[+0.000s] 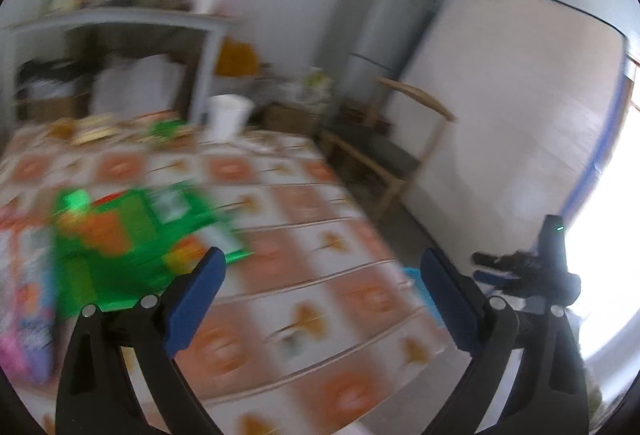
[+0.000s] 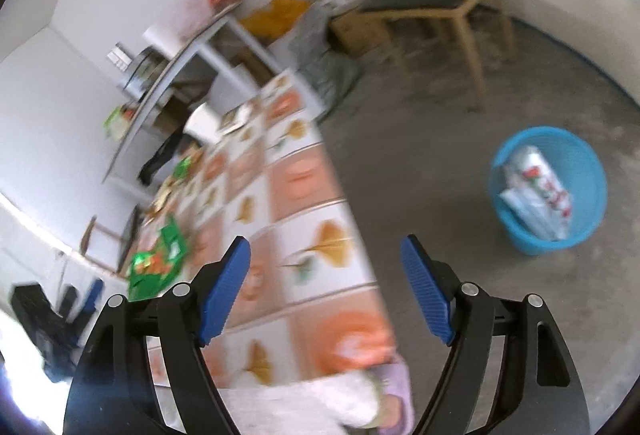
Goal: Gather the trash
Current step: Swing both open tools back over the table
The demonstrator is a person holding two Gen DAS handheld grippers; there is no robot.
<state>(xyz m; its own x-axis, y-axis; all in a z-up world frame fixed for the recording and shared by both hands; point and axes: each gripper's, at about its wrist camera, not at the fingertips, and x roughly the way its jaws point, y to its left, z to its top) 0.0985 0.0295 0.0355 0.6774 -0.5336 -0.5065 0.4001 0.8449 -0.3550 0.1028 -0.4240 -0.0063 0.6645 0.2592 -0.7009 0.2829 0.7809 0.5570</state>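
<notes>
Green wrapper (image 1: 132,235) lies on the table (image 1: 304,275), left of the bin (image 2: 548,191) on the floor. We hold both grippers released and empty; left gripper (image 1: 320,291) is nearer than right gripper (image 2: 326,279).

A grey fridge (image 1: 380,31) stands beside a leaning mattress (image 1: 516,107). A wooden chair (image 1: 384,151) sits near the table's patterned cloth (image 1: 288,219). A white shelf (image 1: 120,23) holds clutter.

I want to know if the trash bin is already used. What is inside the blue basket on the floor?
Inside the blue basket lies crumpled silvery packaging with red and green print. Whatever is beneath that packaging is covered, so the bottom cannot be seen.
</notes>
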